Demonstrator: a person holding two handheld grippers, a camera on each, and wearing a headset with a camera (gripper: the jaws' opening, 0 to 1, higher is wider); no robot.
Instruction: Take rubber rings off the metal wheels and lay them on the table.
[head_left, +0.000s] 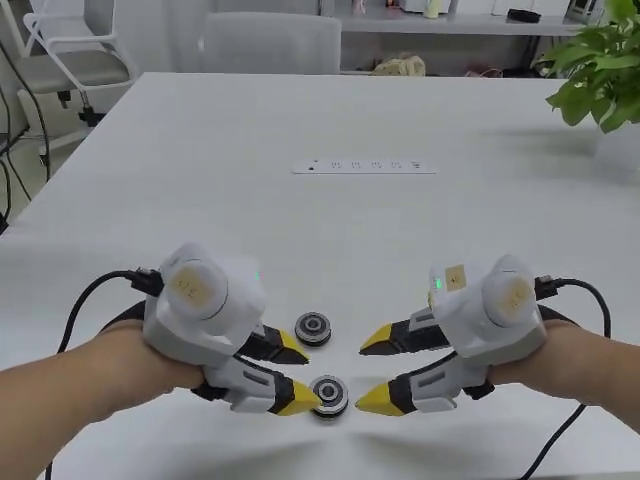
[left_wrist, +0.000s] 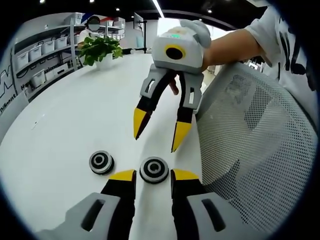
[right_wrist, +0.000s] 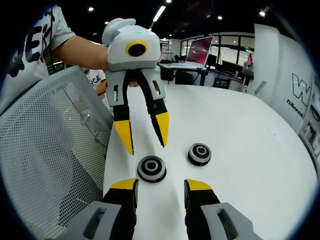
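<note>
Two small metal wheels with black rubber rings lie flat on the white table (head_left: 330, 230). The near wheel (head_left: 329, 396) sits between the tips of both grippers; the far wheel (head_left: 313, 328) lies just behind it. My left gripper (head_left: 300, 373) is open and points right at the near wheel. My right gripper (head_left: 365, 371) is open and faces it from the other side. In the left gripper view the near wheel (left_wrist: 154, 170) lies just ahead of the open jaws and the far wheel (left_wrist: 101, 162) off to the left. The right gripper view has the near wheel (right_wrist: 151, 168) and the far wheel (right_wrist: 200, 154).
A white power strip (head_left: 365, 166) lies mid-table. A green plant (head_left: 600, 70) stands at the far right corner. Chairs (head_left: 270, 40) stand behind the table. A grey mesh chair back (left_wrist: 250, 150) is close behind the near table edge.
</note>
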